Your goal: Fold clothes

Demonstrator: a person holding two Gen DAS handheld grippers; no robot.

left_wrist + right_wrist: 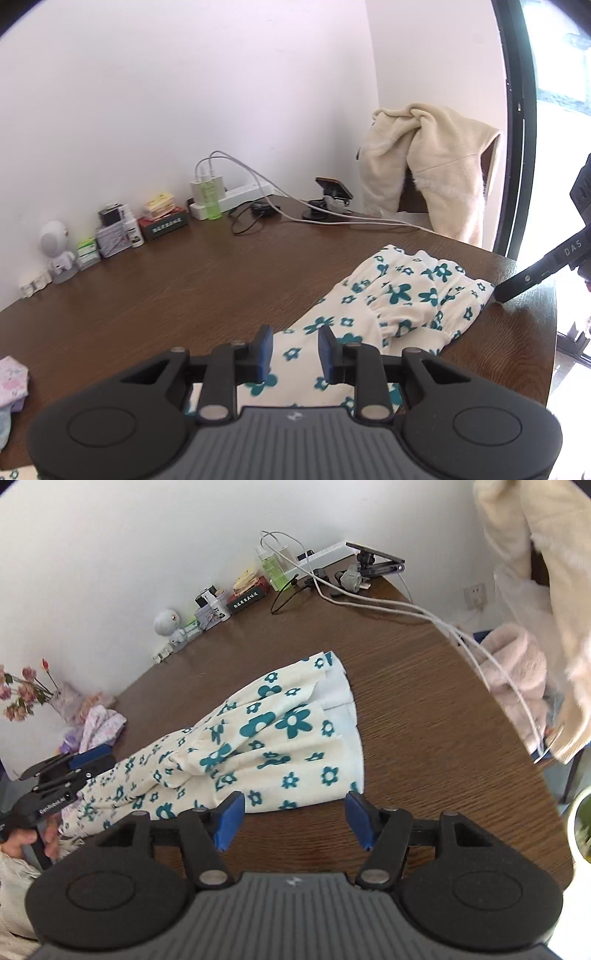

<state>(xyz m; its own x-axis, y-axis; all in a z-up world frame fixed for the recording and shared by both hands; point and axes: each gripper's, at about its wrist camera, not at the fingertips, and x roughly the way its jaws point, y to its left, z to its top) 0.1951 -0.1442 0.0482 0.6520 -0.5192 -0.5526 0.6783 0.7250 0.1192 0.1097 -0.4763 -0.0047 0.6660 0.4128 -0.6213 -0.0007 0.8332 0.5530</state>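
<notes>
Floral garment (258, 738) lies on the table (424, 738); right tongs (291, 819) released, left tongs (295, 350) parted, gripping nothing.

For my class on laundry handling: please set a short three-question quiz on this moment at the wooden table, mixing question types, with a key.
1. True or false: the right gripper has its pads pressed on the floral garment.
2. Multiple choice: what hangs over the chair back beyond the table? A) a cream fleece top B) a blue towel C) a black coat
3. Short answer: on which side of the green spray bottle, in the left wrist view, does the white robot figurine stand?

Key
1. False: its jaws stand apart, short of the cloth's edge.
2. A, the cream fleece top.
3. To the left, by the wall.
</notes>
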